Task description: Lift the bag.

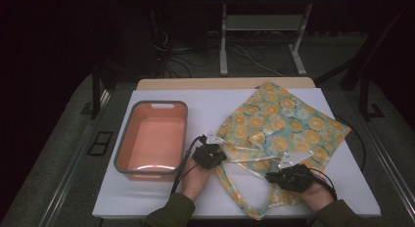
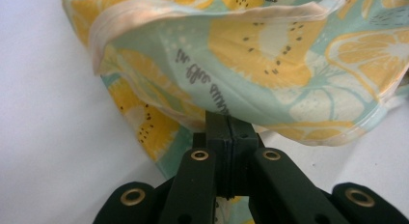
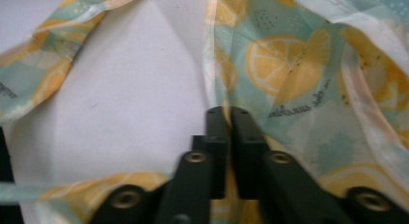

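Note:
A tote bag [image 1: 279, 124] printed with yellow lemons on pale green lies flat on the right half of the white table [image 1: 147, 197]. Its straps [image 1: 235, 188] trail toward the front edge. My left gripper [image 1: 218, 149] is at the bag's near left corner. In the left gripper view the left gripper [image 2: 229, 122] is shut on the bag's hemmed edge [image 2: 251, 55], which drapes over the tips. My right gripper [image 1: 280, 174] is at the bag's near edge. In the right gripper view the right gripper [image 3: 227, 113] is shut on a fold of the bag [image 3: 289, 79].
A salmon-coloured basin [image 1: 125, 139] with a grey rim stands empty on the table's left half, close to my left hand. Bare white tabletop [image 3: 130, 103] lies between the bag's straps. Behind the table the floor is dark, with a desk frame and cables.

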Demonstrator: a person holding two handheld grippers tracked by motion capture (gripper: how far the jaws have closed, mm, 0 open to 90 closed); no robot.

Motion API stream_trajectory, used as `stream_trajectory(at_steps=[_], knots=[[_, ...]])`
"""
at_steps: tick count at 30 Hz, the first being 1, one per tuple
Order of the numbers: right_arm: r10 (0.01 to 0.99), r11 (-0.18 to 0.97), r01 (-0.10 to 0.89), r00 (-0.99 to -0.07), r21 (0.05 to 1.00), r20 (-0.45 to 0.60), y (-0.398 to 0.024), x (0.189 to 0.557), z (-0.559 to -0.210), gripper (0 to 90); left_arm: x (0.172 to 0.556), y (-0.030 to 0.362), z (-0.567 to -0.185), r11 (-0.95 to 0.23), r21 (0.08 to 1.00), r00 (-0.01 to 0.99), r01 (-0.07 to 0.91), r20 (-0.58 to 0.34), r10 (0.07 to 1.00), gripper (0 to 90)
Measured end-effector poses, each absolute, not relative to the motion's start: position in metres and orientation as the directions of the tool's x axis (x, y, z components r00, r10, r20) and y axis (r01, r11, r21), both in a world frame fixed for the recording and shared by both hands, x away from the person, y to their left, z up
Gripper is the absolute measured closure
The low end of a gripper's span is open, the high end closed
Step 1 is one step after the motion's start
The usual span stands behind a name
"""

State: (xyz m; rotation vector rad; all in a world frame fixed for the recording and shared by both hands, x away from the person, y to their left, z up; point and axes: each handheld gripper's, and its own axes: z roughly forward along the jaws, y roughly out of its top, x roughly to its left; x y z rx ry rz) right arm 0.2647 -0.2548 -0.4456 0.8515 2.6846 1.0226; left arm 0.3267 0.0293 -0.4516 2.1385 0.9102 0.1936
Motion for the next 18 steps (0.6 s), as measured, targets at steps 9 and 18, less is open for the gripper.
stream_trajectory(at_steps=[9,18], knots=[[0.581,0.555,0.45,-0.812,0.7,0.061,-0.269,0.272,-0.427,89.7,0.325,0.032,-0.428,-0.343,0.796,0.738,0.499,-0.182,0.65,89.4],[0.614,0.453,0.394,-0.788,0.8,0.04,-0.282,0.288,-0.396,89.8,0.32,0.035,-0.394,-0.264,0.86,0.745,0.436,-0.18,0.642,89.4]])
